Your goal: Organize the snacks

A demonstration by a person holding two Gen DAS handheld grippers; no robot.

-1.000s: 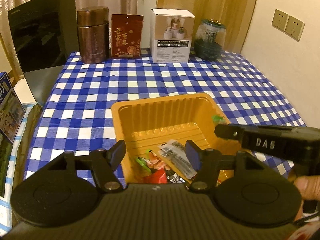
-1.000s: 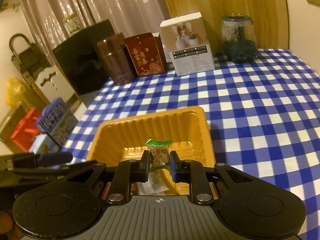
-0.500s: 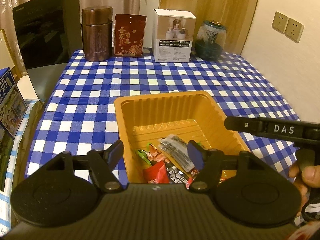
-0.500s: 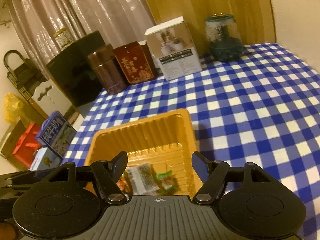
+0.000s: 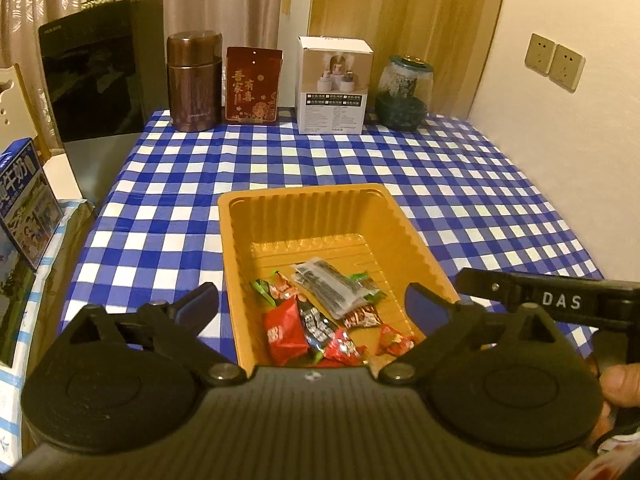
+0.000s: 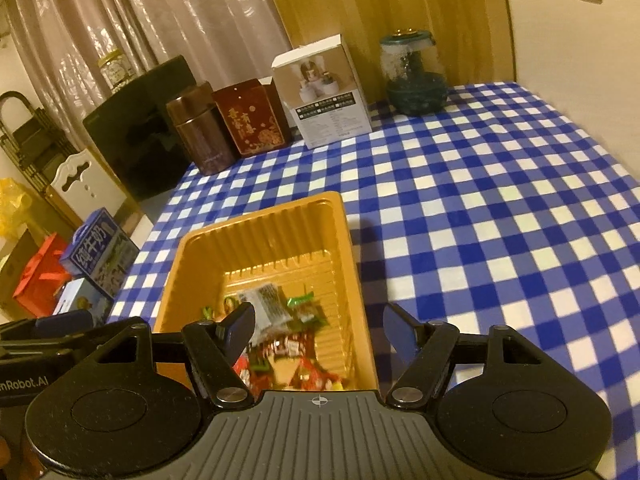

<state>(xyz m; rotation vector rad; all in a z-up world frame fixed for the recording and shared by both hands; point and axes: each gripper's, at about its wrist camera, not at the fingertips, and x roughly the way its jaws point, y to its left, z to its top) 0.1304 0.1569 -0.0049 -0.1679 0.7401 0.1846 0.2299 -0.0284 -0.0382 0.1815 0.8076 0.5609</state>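
Observation:
An orange plastic tray (image 5: pixel 304 196) sits on the blue checked tablecloth (image 5: pixel 460 184). Several wrapped snacks (image 5: pixel 320 312) lie in its near half, among them a red packet (image 5: pixel 284 332), a clear grey packet (image 5: pixel 324 284) and a green candy (image 5: pixel 366 286). My left gripper (image 5: pixel 312 304) hovers above the tray's near end; its jaws are opening wide with nothing held between them. The right gripper (image 6: pixel 318 322) hangs open over the same tray (image 6: pixel 260 216), above the blurred snacks (image 6: pixel 280 332) and gripping none. Its black body (image 5: pixel 540 300) shows at the right of the left wrist view.
Along the table's far edge stand a brown canister (image 5: pixel 195 80), a red tin (image 5: pixel 252 86), a white carton (image 5: pixel 334 88) and a glass jar (image 5: pixel 404 96). A black appliance (image 5: pixel 100 68) and a blue milk box (image 5: pixel 24 200) sit left of the table. A wall (image 5: pixel 554 62) borders the right.
The right gripper opened and let the green candy fall into the tray. The left jaws spread wider. Both grippers drew back and up, so more of the tray shows.

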